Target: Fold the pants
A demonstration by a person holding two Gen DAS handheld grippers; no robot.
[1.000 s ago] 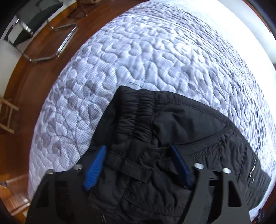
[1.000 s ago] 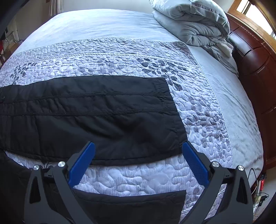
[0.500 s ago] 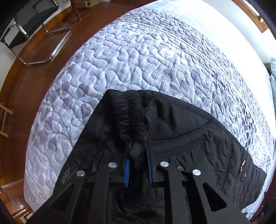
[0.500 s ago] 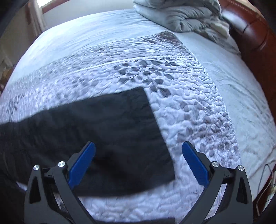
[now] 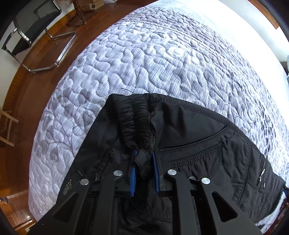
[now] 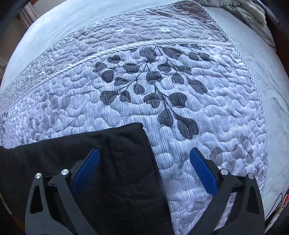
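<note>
Left wrist: left claw [image 5: 144, 169] pinches pants [image 5: 189, 137] waistband | right claw [image 6: 144, 169] wide over leg hem

Quilted bedspread [image 5: 162, 59] covers the bed, grey leaf pattern stitched across it. Black pants [image 5: 198, 137] lie directly on the quilt, a leg end [image 6: 108, 144] flat on it; rumpled grey duvet [image 6: 252, 10] at the far corner.

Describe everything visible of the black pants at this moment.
The black pants look like matte, lightly padded fabric with a gathered elastic waistband, stitched pockets and a side zipper. They lie on the quilted bedspread. The left gripper is shut on a waistband fold. A leg end lies flat, its hem between the open right gripper fingers, ungrasped.
</note>
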